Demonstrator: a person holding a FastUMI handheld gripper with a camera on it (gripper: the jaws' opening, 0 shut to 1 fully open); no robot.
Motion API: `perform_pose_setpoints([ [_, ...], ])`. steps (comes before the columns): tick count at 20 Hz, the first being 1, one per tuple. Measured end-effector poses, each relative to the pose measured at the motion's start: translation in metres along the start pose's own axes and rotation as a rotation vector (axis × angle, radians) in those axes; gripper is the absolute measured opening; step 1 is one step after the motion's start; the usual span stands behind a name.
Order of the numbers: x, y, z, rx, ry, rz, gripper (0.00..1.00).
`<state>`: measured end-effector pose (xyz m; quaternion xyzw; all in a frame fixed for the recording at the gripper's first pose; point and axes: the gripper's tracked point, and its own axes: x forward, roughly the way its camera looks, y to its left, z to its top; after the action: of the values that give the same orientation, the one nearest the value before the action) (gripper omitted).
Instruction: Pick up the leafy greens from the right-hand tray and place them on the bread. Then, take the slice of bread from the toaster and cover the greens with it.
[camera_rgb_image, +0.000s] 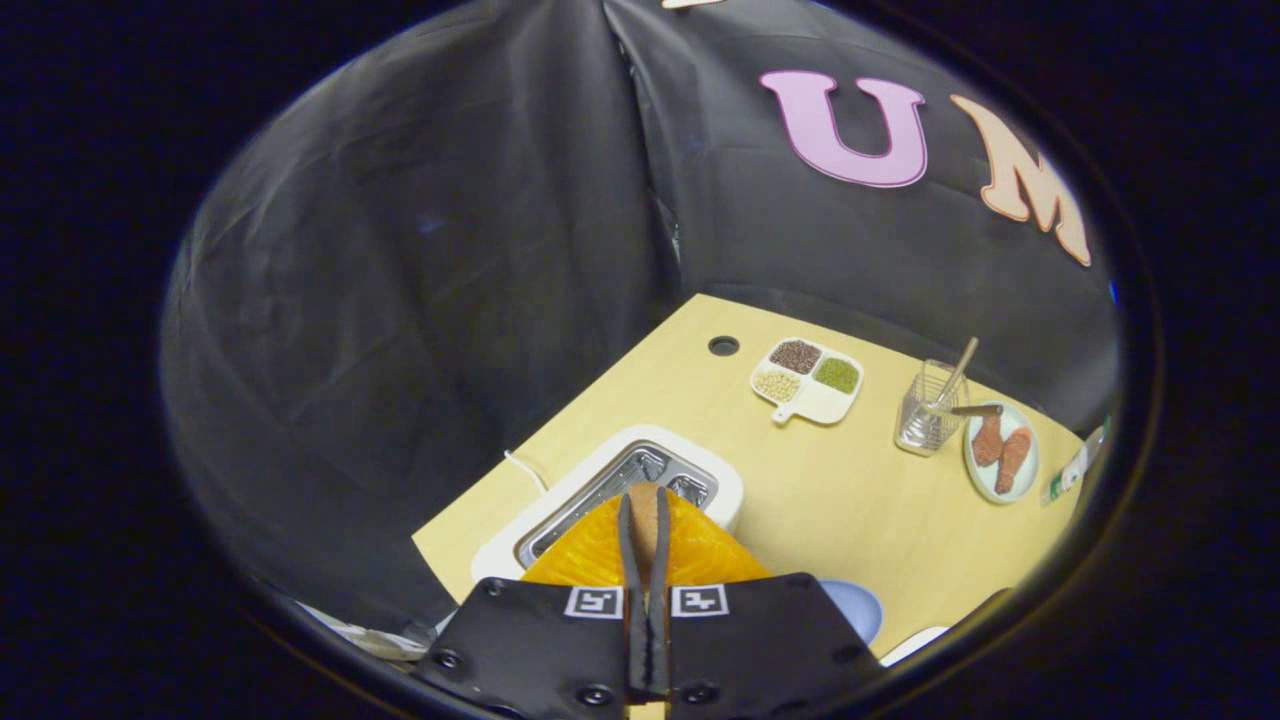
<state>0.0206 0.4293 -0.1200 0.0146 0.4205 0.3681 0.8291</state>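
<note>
Gripper view: The gripper (645, 545) is raised above the near end of the toaster (612, 492). Its fingers (628, 560) are nearly together and clamped on a slice of bread (646, 520), held edge-on and upright between them. The brown top edge of the slice projects just past the fingertips, over the toaster's slots.

The toaster is a white unit with a metal top. It stands on the pale wooden worktop (830, 500), near the worktop's corner, and a white cord (525, 468) leaves its far side.

Beyond the toaster, well apart from it, a white divided dish (808, 379) holds three portions of grains or seeds. To the right of the dish stands a wire holder (928, 410) with utensils in it. Just beside the holder lies a round plate (1002, 452) carrying two brown pieces of food.

Close to the gripper body on the right lies a pale blue plate (855, 605), partly hidden. Black cloth encloses the worktop at the back.
</note>
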Motion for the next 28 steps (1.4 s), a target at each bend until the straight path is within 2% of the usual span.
perform_pose_setpoints([
  [6,-0.025,-0.01,0.007,0.082,-0.049,0.041,0.04],
  [10,-0.042,-0.013,0.014,0.143,-0.088,0.099,0.04],
  [15,-0.064,-0.022,0.012,0.165,-0.106,0.121,0.04],
  [28,-0.08,-0.082,-0.049,0.265,-0.073,0.064,0.04],
])
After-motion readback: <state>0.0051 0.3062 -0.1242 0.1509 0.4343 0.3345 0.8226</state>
